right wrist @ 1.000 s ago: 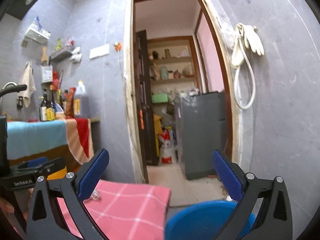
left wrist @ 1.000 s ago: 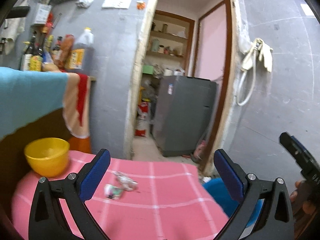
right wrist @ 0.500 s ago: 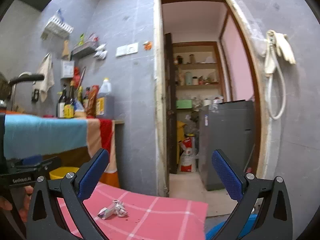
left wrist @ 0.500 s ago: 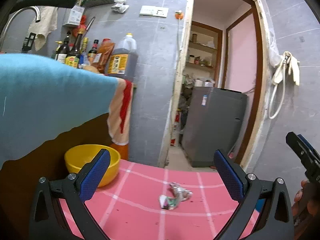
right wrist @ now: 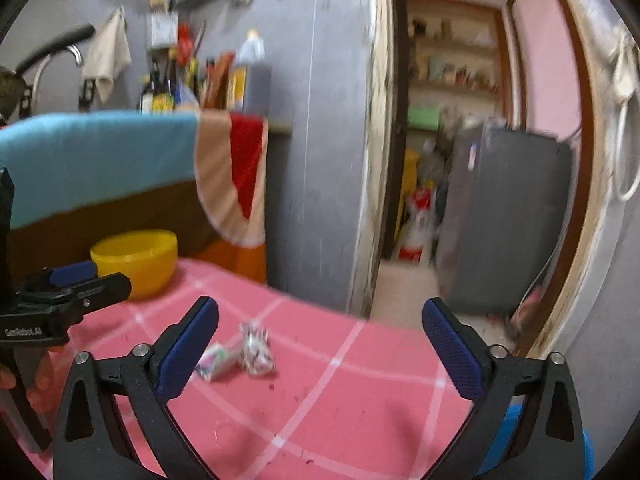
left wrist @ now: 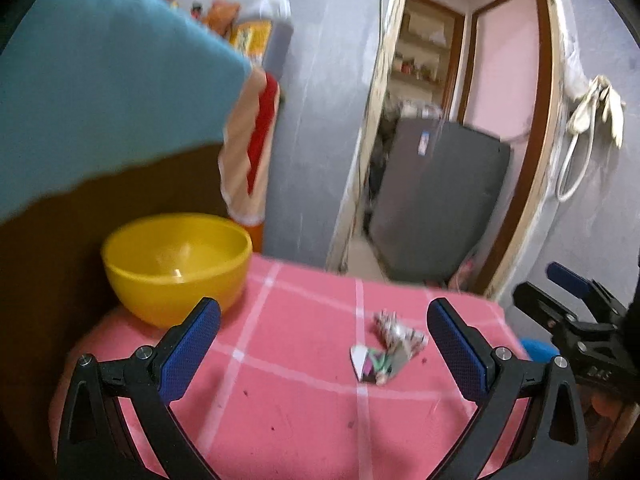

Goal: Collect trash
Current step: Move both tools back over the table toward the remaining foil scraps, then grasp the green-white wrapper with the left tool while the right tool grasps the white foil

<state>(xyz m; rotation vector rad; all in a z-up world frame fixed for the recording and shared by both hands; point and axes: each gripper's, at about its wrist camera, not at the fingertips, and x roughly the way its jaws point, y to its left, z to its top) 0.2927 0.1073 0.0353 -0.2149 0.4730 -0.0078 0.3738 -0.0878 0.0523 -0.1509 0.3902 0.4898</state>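
Wrappers lower right on our bench, beside the left gripper's right finger; both grippers' fingers apart, empty.

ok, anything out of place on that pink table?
Yes: crumpled wrappers lie loose on the pink tablecloth, right of the upright yellow bowl, with small dark specks around them. Nothing spilled or tipped. Both hand-held grippers are open, holding nothing.

The left gripper hangs with its jaws spread wide and nothing between them. The right gripper sits level beside it, just as wide, also empty, fingers pointing forward.
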